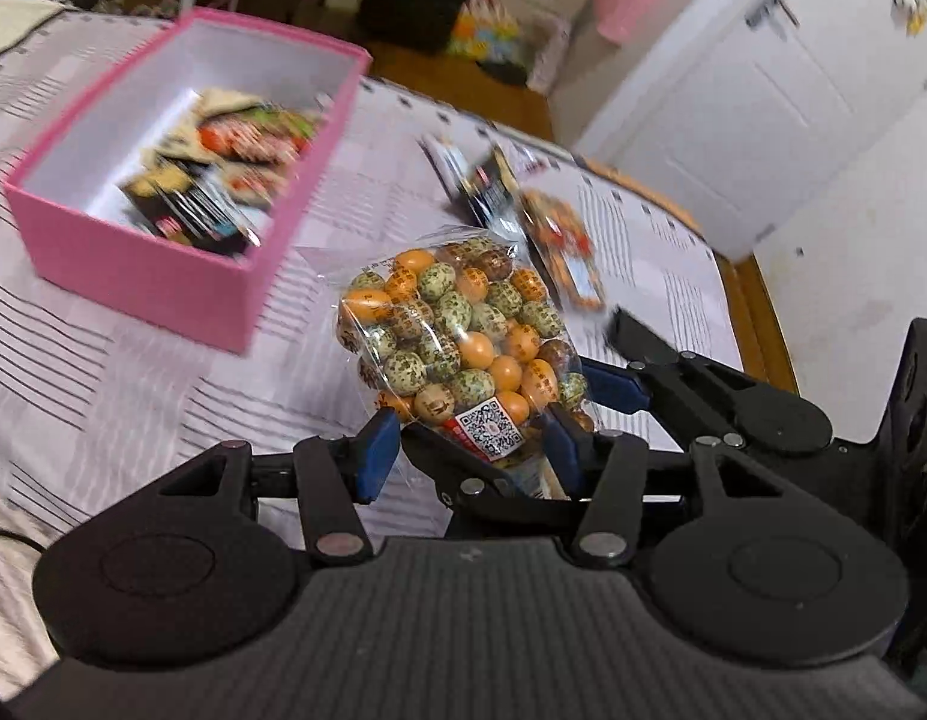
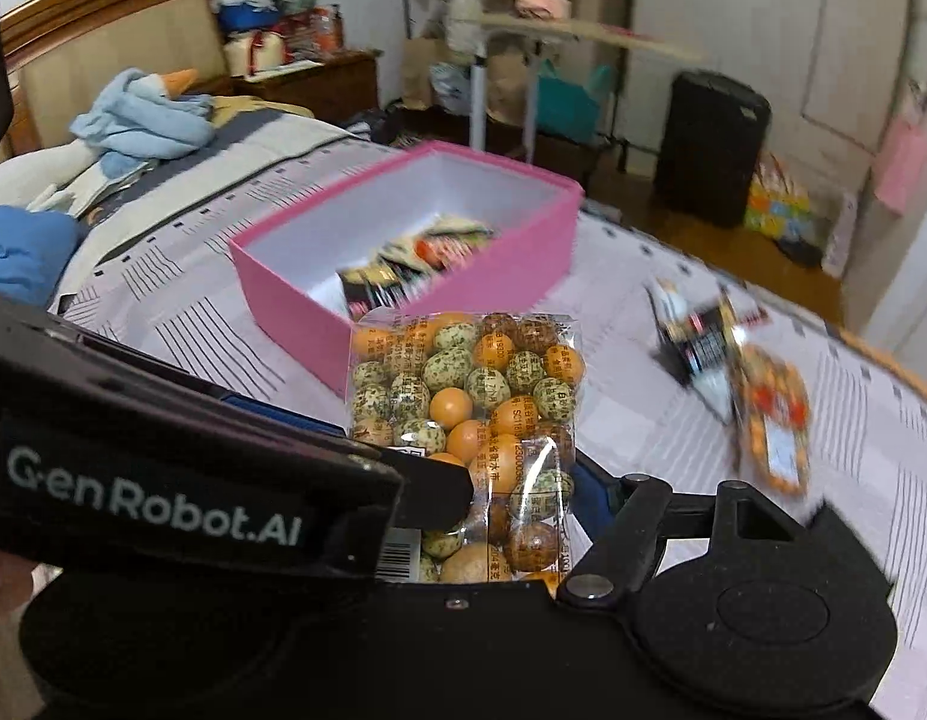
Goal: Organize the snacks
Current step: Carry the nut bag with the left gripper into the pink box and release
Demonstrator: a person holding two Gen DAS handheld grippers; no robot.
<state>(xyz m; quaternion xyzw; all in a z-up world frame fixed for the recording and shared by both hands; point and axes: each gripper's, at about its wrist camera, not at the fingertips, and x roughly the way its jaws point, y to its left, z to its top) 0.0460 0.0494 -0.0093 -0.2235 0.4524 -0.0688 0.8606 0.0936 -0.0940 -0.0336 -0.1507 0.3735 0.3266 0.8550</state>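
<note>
A clear bag of orange, green and brown coated nuts (image 1: 457, 336) (image 2: 469, 396) hangs in the air above the striped bedsheet. My left gripper (image 1: 470, 447) is shut on its lower end, a blue pad on each side. My right gripper (image 2: 463, 468) grips the same bag from the side with wider jaws; its left finger is hidden behind the left gripper's body. The pink box (image 1: 163, 282) (image 2: 295, 300) stands just beyond and left of the bag, with several snack packets (image 1: 223, 180) (image 2: 415, 270) lying in it.
Loose snack packets (image 1: 553, 228) (image 2: 733, 372) lie on the bedsheet (image 1: 103, 396) to the right of the bag. The bed's wooden edge (image 1: 763, 324) runs on the right. Blue clothes (image 2: 139, 120) are piled near the headboard. A black bin (image 2: 709, 144) stands on the floor.
</note>
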